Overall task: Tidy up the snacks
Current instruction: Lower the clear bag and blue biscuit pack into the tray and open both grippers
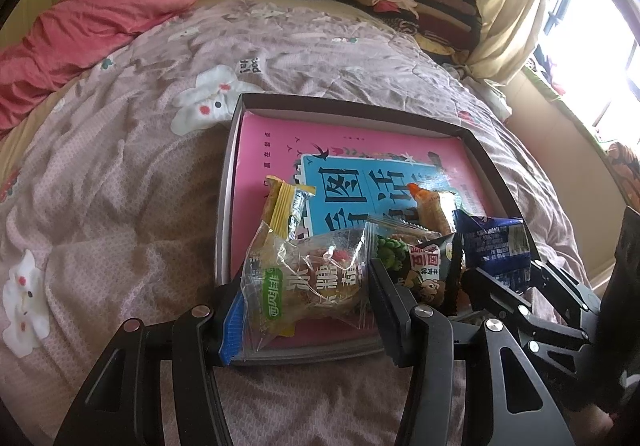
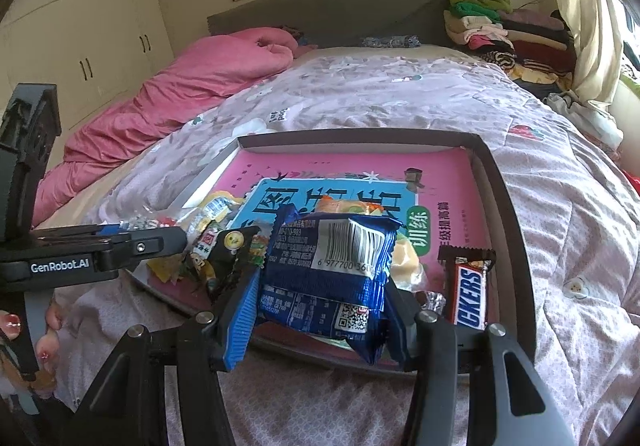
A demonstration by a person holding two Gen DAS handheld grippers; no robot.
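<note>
Between right tongs (image 2: 320, 310): blue packet (image 2: 332, 266), clamped.

Right tongs (image 2: 320, 310) are closed on a blue packet (image 2: 332, 270), barcode facing up, held over the near edge of a dark tray (image 2: 508, 213). The tray sits on the bed (image 2: 400, 101) and has a pink book (image 2: 448, 173) lying in it. A Snickers bar (image 2: 468, 290) lies just right of the packet. Left tongs (image 2: 168, 242) reach in from the left beside a black packet (image 2: 228, 250). Fingers (image 2: 44, 350) with pink nails show at lower left.
</note>
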